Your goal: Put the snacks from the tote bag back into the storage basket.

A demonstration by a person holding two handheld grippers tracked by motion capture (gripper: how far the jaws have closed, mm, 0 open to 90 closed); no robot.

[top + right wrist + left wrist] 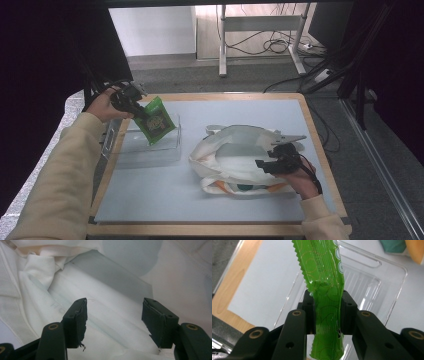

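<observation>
counter [165, 200]: wood-edged top under a pale grey mat, dark curtains left and right. beyond it a grey floor with cables [272, 46] and a white desk frame [260, 30] against a light wall.

on the mat: clear tray [150, 147] at left, white bag [235, 160] at right, mouth open and lying slack.

left claw [142, 114]: clamped on a green pouch [157, 121], held above the tray's far end. in the left gripper view the pouch [325, 297] runs up between the two pads, pinched across its narrow width, serrated edge at the top, lower end hanging below the jaws; the tray [372, 287] lies underneath.

right claw [267, 161]: at the bag's right rim, jaws spread, nothing pinched. in the right gripper view the pads stand well apart over the white cloth [112, 322], the bag's inside ahead of them. whether the pads touch the cloth, cannot tell.
</observation>
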